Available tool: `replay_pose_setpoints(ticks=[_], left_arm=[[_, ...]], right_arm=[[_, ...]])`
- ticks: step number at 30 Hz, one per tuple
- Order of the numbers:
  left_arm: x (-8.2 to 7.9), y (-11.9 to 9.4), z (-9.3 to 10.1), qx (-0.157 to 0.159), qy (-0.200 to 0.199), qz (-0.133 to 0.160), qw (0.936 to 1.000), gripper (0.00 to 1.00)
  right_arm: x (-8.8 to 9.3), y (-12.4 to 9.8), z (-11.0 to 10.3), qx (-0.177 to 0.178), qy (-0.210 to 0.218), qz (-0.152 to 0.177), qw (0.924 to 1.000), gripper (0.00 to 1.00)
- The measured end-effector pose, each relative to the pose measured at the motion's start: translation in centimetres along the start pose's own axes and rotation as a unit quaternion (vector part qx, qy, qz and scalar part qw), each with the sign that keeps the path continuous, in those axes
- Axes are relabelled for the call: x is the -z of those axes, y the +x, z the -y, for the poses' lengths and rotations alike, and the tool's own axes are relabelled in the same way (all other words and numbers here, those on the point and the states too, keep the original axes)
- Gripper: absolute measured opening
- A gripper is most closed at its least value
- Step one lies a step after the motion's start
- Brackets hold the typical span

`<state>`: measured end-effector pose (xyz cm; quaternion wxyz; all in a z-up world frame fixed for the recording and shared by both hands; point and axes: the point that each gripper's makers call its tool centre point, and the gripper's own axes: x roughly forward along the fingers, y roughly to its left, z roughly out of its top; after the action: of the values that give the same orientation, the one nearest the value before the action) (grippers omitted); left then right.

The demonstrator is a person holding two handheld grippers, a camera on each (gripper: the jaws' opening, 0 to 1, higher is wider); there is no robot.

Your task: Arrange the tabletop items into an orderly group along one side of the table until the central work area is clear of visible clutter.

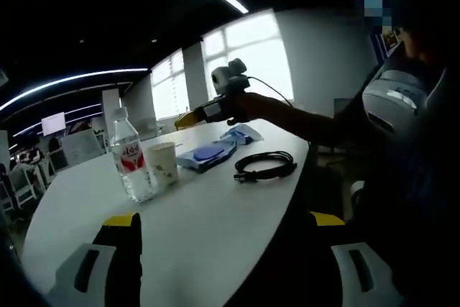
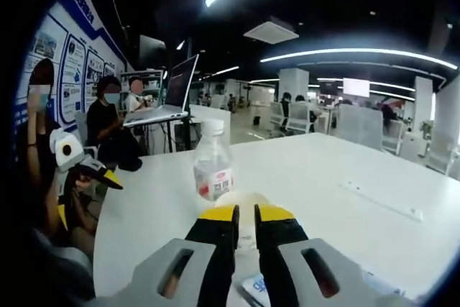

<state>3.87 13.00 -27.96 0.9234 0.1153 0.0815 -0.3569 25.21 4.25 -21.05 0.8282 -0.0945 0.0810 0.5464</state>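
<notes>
Jaws of our left gripper stand wide apart over the near edge of the white table, holding nothing; jaws of our right gripper are nearly together with only a thin gap, and we cannot tell whether they pinch anything, though nothing shows between them. In the left gripper view, just past the jaws stand a water bottle and, touching or just beside it, a paper cup. Beyond them lie a blue pack and a coiled black cable, a little apart, with another blue packet farther back under the right gripper. In the right gripper view the cup sits right ahead of the jaw tips, the bottle behind it. We judge the gathering is still early, items loosely spread. Next we likely need the right jaws opened and set around one item, perhaps the cup, gently, since it crushes easily.
</notes>
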Motion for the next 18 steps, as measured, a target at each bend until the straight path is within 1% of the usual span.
replay_pose_setpoints(ticks=[6,8,9,10,11,12,13,16,18], left_arm=[[-0.3,0.2,0.1,-0.001,0.003,-0.001,1.0,0.95],[-0.3,0.2,0.1,-0.002,0.001,-0.001,1.0,0.96],[-0.3,0.3,0.2,-0.002,0.001,-0.001,1.0,0.96],[-0.3,0.3,0.2,-0.002,0.0,-0.001,1.0,0.96],[-0.3,0.3,0.2,-0.003,0.0,-0.001,1.0,0.97],[-0.3,0.3,0.2,-0.003,-0.001,-0.002,1.0,0.98],[-0.4,0.3,0.1,-0.005,-0.001,-0.002,1.0,0.99],[-0.7,0.3,0.0,-0.009,-0.004,0.004,0.9999,1.0],[-0.9,0.3,0.1,-0.008,-0.004,0.009,0.9999,1.0]], right_arm=[[-0.6,-0.4,-0.4,-0.004,-0.008,0.01,0.9999,0.1],[-0.7,-0.5,-0.6,-0.005,-0.012,0.013,0.9998,0.17],[-0.6,-0.5,-0.7,-0.005,-0.015,0.011,0.9998,0.23],[-0.5,-0.6,-0.9,-0.006,-0.025,0.008,0.9996,0.32],[-0.2,-0.6,-1.0,-0.006,-0.035,0.0,0.9994,0.39],[-0.2,-0.7,-1.0,0.006,-0.043,-0.001,0.9991,0.44],[-0.4,-0.8,-1.0,0.01,-0.057,0.002,0.9983,0.47],[-0.5,-1.3,-1.7,0.008,-0.058,0.005,0.9983,0.55],[-0.5,-1.4,-2.1,0.005,-0.058,0.006,0.9983,0.56]])
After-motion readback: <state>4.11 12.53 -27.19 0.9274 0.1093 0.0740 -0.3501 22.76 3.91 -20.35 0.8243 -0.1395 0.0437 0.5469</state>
